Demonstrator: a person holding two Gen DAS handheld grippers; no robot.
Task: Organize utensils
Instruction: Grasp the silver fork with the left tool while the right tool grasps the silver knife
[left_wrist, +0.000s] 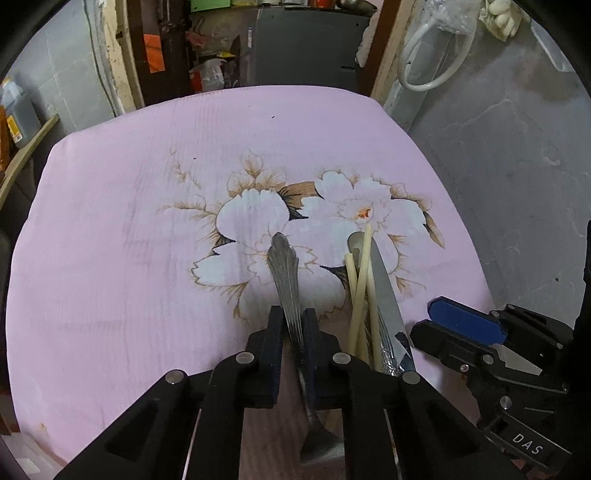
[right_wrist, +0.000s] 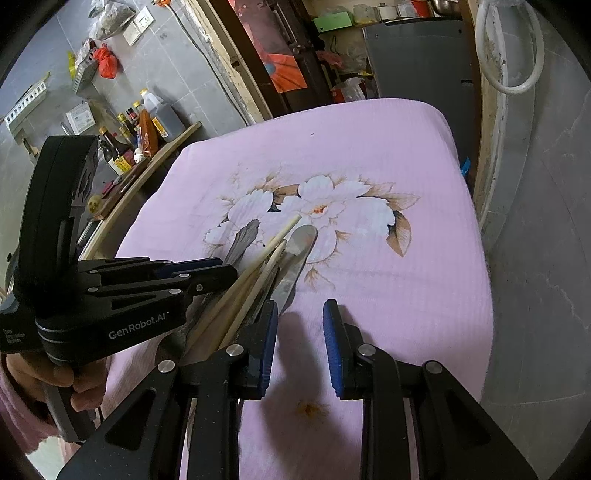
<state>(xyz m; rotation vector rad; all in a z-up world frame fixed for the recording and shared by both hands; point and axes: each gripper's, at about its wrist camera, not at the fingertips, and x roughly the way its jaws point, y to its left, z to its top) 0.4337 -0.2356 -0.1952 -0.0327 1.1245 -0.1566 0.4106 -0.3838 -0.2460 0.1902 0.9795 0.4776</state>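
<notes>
The utensils stand together, handles up; what holds them is hidden behind the grippers. In this bunch are two chopsticks (left_wrist: 360, 284), a table knife (left_wrist: 386, 295) and one more handle (left_wrist: 354, 242).

The left gripper (left_wrist: 293, 328) has its jaws almost closed, and they press on the ornate handle of a spoon (left_wrist: 286, 277). The handle points to 12 o'clock from the jaws, and the bowl hangs below them, towards 6 o'clock.

The right gripper (right_wrist: 300, 332) has its jaws partly open, with only the pink flowered cloth (right_wrist: 369, 147) between them. The bunch lies at 10 o'clock of these jaws, just beside the left finger.
</notes>
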